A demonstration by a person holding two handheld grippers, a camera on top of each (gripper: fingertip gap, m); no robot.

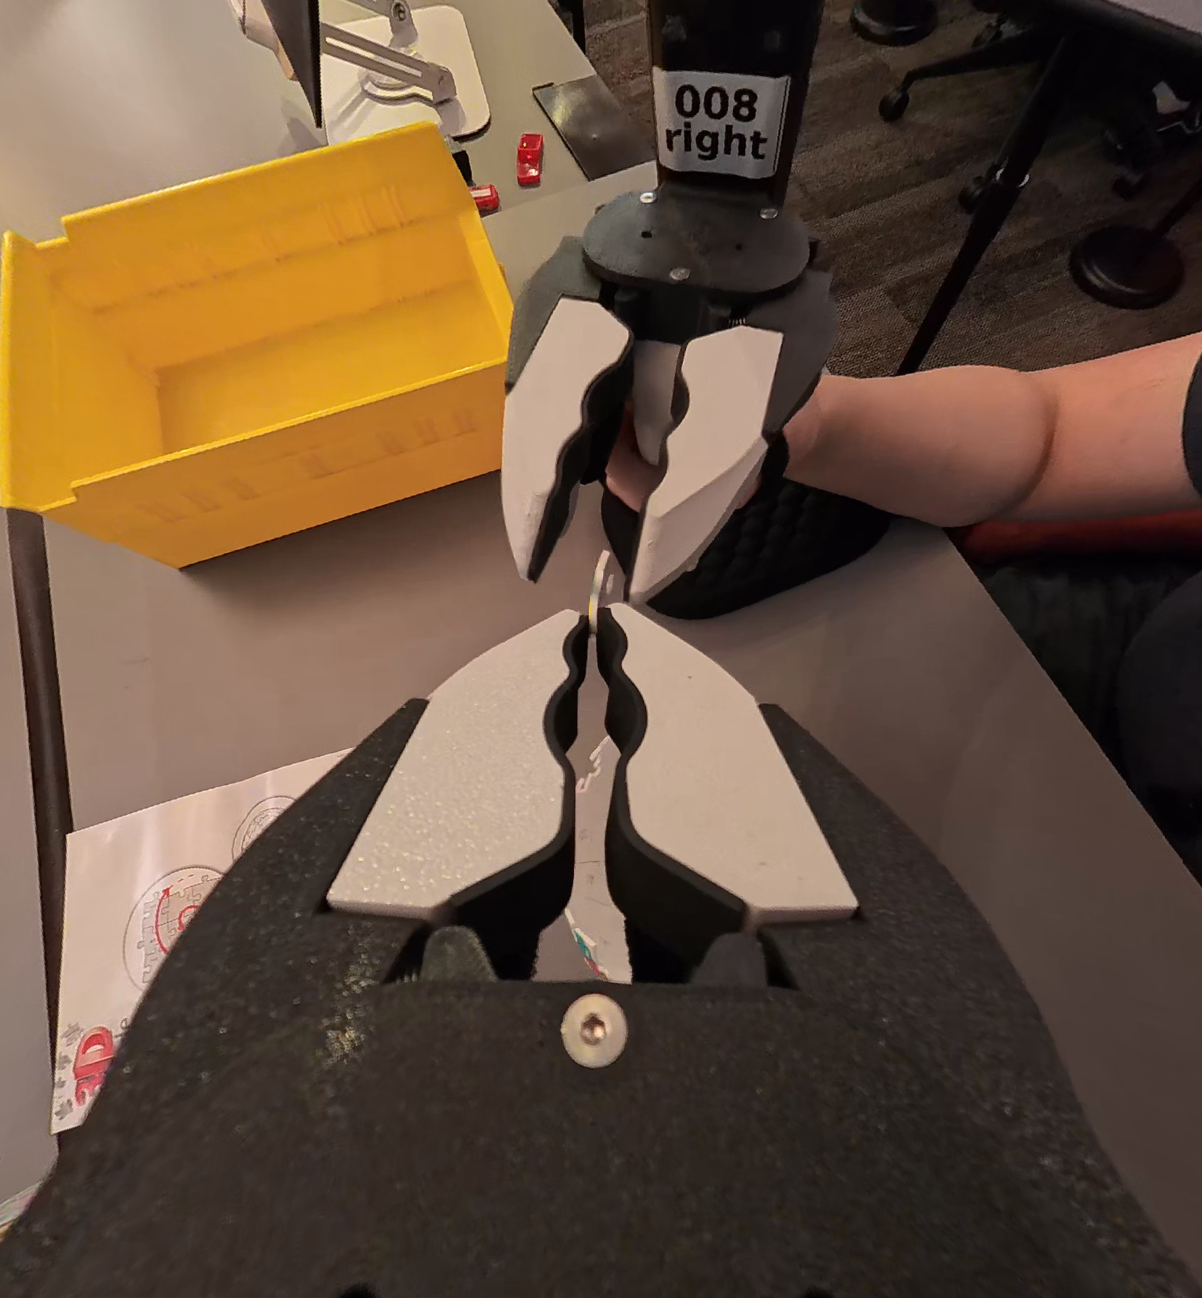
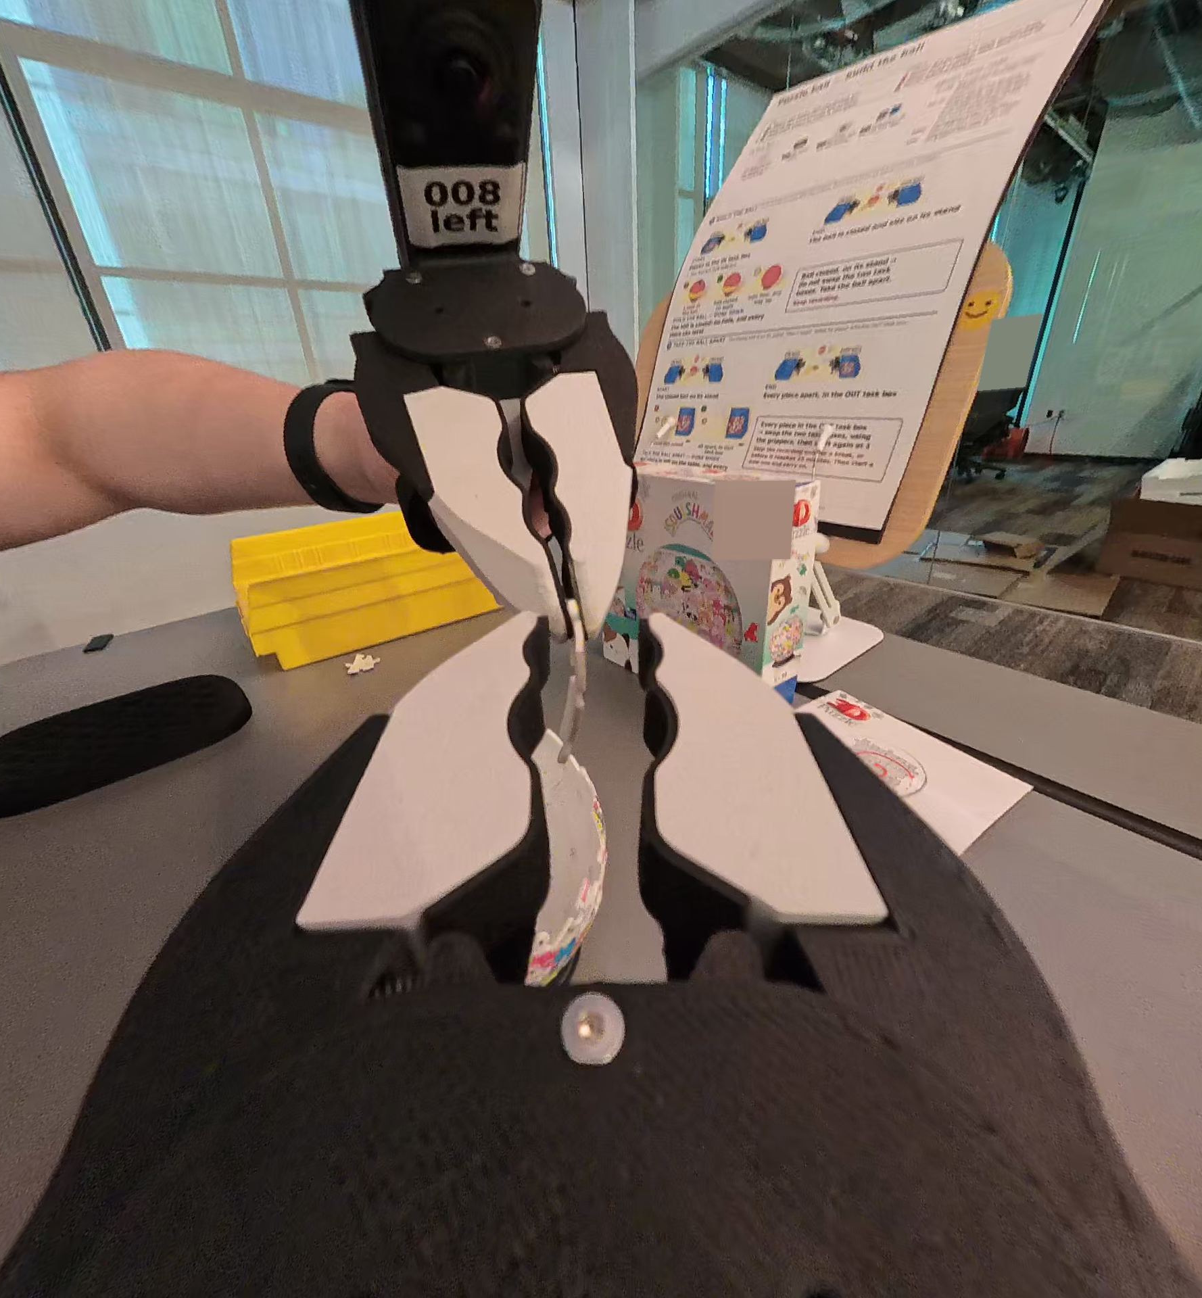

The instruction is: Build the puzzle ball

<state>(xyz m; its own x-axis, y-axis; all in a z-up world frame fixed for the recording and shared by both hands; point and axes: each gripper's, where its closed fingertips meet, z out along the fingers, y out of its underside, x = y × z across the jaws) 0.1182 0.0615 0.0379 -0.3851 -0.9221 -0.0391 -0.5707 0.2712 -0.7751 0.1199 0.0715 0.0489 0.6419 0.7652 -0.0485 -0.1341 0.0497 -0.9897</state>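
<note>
A grey office table (image 1: 303, 667) carried an empty yellow plastic bin (image 1: 254, 365). Beside the bin, the left gripper (image 1: 595, 618) pinched a curved puzzle-ball strip (image 2: 573, 843); the right gripper (image 2: 588, 632) gaped around it, seemingly mid-joining. Next: align another piece.

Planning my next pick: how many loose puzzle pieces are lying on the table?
1: a white puzzle piece on the table, just in front of the yellow bin. Others may be hidden from these views.

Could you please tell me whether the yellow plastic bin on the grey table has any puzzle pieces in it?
No, the left wrist view looks straight into the open yellow plastic bin and shows only its bare yellow floor and walls.
</note>
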